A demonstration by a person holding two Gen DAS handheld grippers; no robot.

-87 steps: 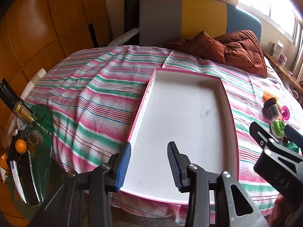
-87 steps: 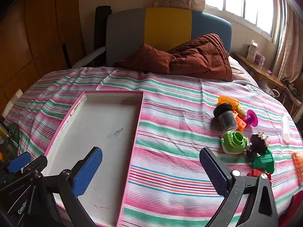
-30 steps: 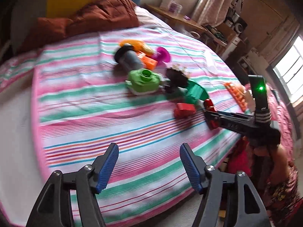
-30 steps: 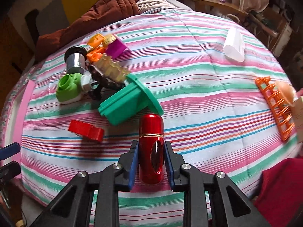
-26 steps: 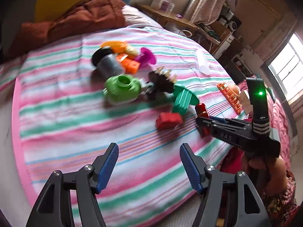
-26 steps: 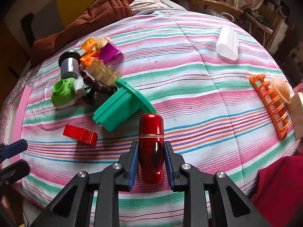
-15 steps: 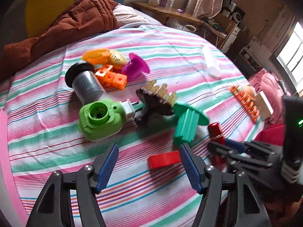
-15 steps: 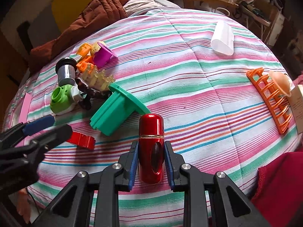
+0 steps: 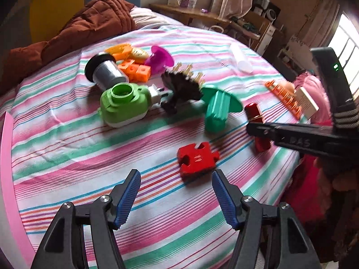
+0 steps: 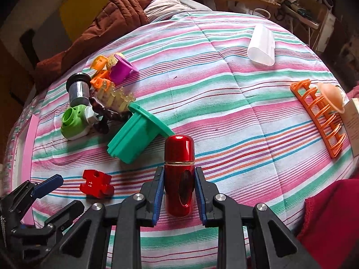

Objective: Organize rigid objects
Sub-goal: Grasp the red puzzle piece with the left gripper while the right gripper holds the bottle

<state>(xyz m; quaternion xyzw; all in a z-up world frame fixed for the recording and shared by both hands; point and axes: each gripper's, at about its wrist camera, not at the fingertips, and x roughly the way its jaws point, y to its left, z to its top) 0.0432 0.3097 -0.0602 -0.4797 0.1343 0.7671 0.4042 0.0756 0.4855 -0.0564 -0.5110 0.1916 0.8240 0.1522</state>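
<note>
My right gripper is shut on a shiny red cylinder that lies on the striped bedspread. From the left wrist view the same red cylinder shows behind the right gripper's black arm. My left gripper stands open just short of a red puzzle-shaped block, nothing between its pads. In the right wrist view that red block lies by the left gripper's blue-tipped fingers. A green flanged piece lies beside the cylinder.
A heap of toys lies farther back: green round toy, grey can, orange blocks, purple cup, dark spiked brush. An orange rack and a white container lie to the right. The pink tray's rim runs along the left.
My left gripper swung from the tray toward the toys and came down close to the red block, which now lies just ahead of its open jaws. The right gripper kept still, clamped on the red cylinder.
</note>
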